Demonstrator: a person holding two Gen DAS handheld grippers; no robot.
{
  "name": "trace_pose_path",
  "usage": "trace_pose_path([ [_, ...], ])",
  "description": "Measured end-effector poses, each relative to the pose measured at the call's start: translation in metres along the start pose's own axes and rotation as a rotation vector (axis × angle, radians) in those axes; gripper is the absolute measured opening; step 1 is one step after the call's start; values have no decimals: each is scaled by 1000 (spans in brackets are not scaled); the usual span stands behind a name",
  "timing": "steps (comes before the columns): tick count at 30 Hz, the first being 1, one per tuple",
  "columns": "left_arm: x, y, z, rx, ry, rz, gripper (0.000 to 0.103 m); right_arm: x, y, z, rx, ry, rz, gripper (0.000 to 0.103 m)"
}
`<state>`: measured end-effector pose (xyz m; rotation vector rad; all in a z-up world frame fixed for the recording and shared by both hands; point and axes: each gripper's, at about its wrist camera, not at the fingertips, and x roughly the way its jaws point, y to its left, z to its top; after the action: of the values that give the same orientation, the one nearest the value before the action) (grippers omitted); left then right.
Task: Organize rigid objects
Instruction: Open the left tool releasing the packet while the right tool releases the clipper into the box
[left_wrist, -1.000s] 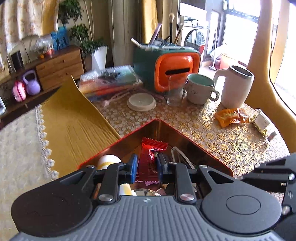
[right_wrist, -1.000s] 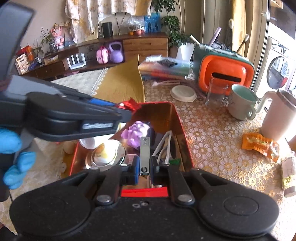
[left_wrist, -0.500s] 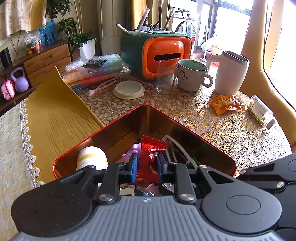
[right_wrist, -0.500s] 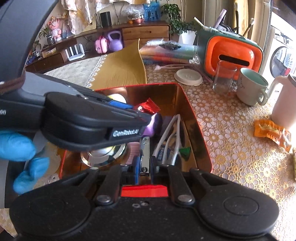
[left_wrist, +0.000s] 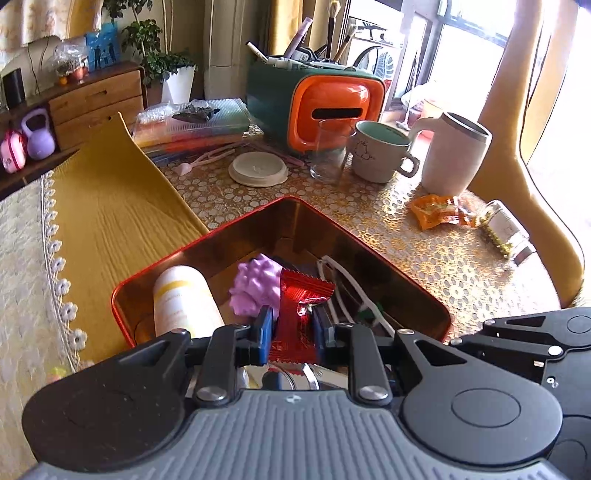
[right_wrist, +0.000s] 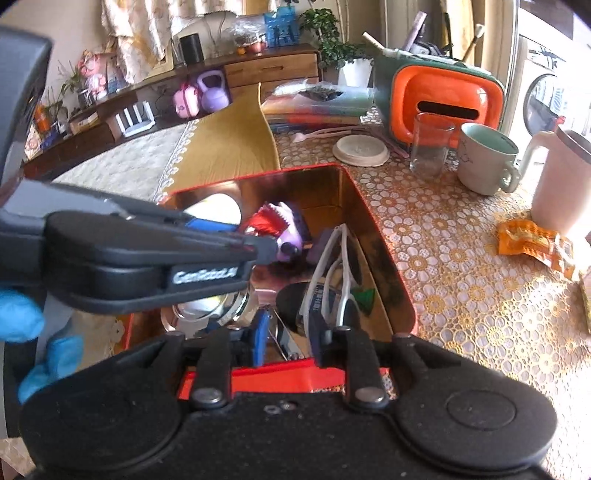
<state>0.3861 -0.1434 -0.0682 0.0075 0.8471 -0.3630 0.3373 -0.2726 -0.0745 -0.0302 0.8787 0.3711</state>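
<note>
A red-rimmed tin (left_wrist: 291, 199) with a golden inside stands on the lace-covered table. My left gripper (left_wrist: 293, 325) is shut on a red snack packet (left_wrist: 301, 295) just above the tin's contents. In the right wrist view the left gripper (right_wrist: 266, 247) reaches in from the left, still gripping the packet (right_wrist: 264, 221). My right gripper (right_wrist: 288, 338) hangs over the tin's (right_wrist: 369, 206) near end and its jaws are opening. A metal nail clipper (right_wrist: 284, 341) lies between the pads, free of both.
The tin also holds a purple spiky ball (left_wrist: 255, 291), a white bottle (left_wrist: 181, 302), white glasses (right_wrist: 332, 266) and a round metal lid (right_wrist: 207, 306). Behind it stand a white lid (left_wrist: 258, 170), a glass (left_wrist: 328, 151), a mug (left_wrist: 380, 151), a tumbler (left_wrist: 454, 155) and an orange box (left_wrist: 325, 107). An orange packet (left_wrist: 439, 210) lies at the right.
The right jaws have parted and let go of the metal clipper. The left gripper, still holding the red packet, has edged further over the tin.
</note>
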Motion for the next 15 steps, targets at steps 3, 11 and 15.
trace_pose_path([
  [3,-12,0,-4,-7,-16,-5,22,-10,1,-2,17,-21,4,33],
  [11,-40,-1,-16,-15,-35,-21,29,-39,6,-9,53,-70,2,44],
  [15,-67,2,-25,3,-65,-14,29,-56,13,-13,41,-102,-2,48],
])
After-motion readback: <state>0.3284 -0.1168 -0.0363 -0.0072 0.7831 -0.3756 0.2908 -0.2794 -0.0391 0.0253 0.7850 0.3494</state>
